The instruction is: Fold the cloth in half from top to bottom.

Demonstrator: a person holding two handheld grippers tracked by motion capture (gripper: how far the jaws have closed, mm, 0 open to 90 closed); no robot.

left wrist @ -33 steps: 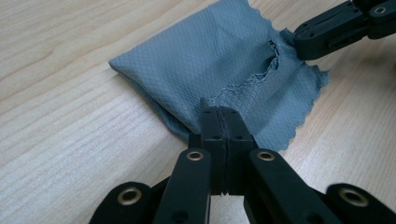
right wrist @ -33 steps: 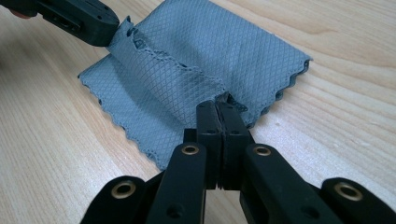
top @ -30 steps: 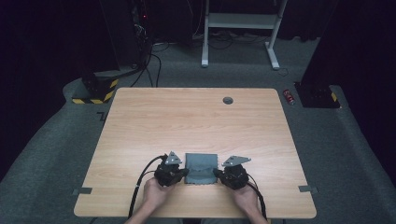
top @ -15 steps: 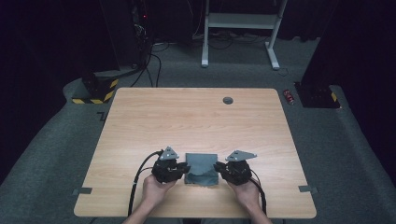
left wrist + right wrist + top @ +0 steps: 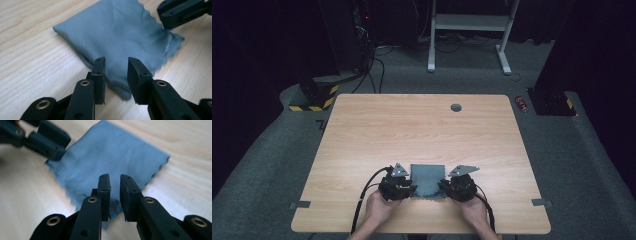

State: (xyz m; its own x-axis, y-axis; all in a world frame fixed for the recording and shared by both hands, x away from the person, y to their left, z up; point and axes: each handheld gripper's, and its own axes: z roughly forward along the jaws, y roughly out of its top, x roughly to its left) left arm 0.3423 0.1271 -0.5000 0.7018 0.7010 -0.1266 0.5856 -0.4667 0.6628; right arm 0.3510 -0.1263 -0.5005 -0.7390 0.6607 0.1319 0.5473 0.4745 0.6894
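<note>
While I look from the high view, folded grey cloth [image 5: 428,180] lies flat near tabletop [image 5: 422,130] front edge, my grippers flanking it. Left gripper [image 5: 116,65] view: jaws just opened, narrow gap over cloth corner, released. Right gripper [image 5: 115,181] view: likewise. Fold looks done; retreat left.

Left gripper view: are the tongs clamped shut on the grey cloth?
No: the left tongs stand open with a gap between the pads, which press on nothing, above the near corner of the folded grey cloth.
</note>
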